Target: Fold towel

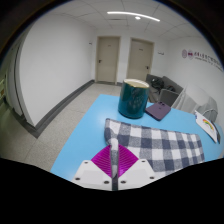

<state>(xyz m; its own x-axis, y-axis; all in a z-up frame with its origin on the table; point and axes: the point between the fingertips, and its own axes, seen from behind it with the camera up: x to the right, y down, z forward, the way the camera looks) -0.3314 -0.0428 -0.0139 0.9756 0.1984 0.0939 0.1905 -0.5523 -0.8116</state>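
A grey and white checked towel [165, 145] lies spread on the light blue table [90, 140], just ahead of my fingers and reaching off to the right. My gripper [113, 163] is at the towel's near edge. Its two purple pads [100, 162] are pressed together on a pinched-up fold of the towel's near edge that rises between them. The fingers are shut on that fold.
A dark teal round bin [133, 99] stands on the table beyond the towel. A dark folded cloth [158, 111] lies to its right. A chair [166, 90] and two doors [122, 60] are at the back. The floor drops off left of the table.
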